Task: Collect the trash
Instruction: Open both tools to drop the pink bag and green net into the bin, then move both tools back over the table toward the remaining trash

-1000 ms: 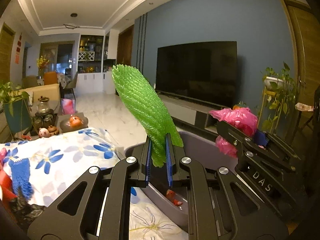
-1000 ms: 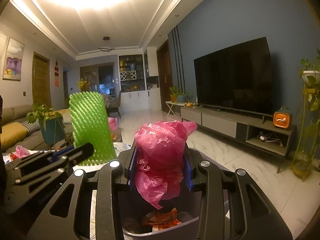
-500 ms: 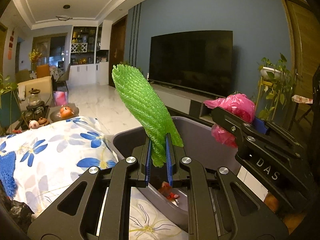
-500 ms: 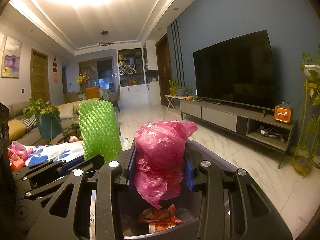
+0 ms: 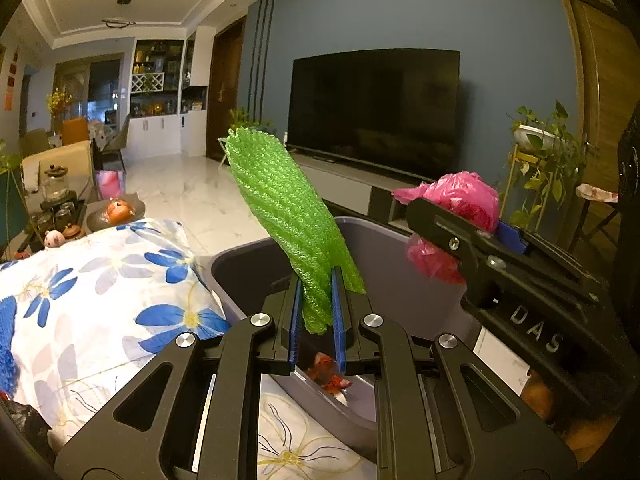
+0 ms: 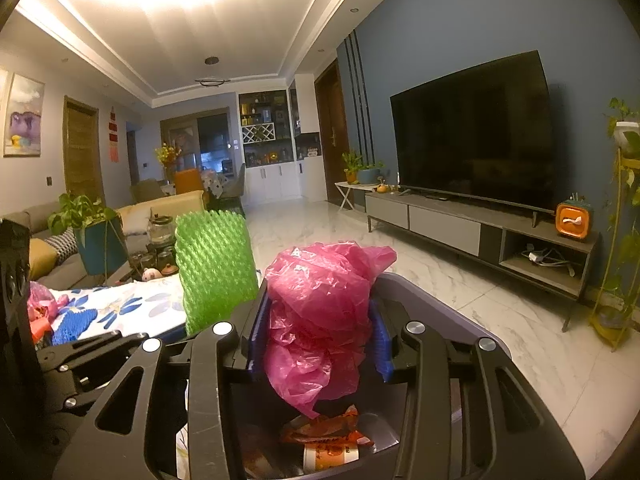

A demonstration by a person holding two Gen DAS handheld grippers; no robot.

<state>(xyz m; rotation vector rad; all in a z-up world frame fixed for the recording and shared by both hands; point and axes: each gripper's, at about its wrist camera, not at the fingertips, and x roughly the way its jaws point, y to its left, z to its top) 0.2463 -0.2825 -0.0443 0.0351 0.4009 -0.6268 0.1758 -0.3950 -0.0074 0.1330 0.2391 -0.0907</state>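
My left gripper (image 5: 316,280) is shut on the lower end of a green foam net sleeve (image 5: 280,200), which stands up above the near rim of the grey bin (image 5: 400,248). To its right, my right gripper (image 6: 318,308) hangs over the same bin (image 6: 440,300). A crumpled pink plastic bag (image 6: 320,292) bulges between its blue pads. Its jaws are opening, and the bag still touches both pads. Orange snack wrappers (image 6: 328,432) lie in the bin's bottom. The pink bag (image 5: 464,196) and the green sleeve (image 6: 216,264) each show in the other wrist view too.
The bin stands against a table with a blue-flowered white cloth (image 5: 100,280). More pink plastic (image 6: 40,300) and a blue knit piece (image 6: 76,328) lie on it. A tea set (image 5: 56,200), a TV cabinet (image 6: 480,228) and a plant stand (image 5: 536,160) stand around a marble floor.
My left gripper has come forward and tipped down, bringing the green sleeve over the bin's rim. The right gripper's pads stand slightly wider around the pink bag.
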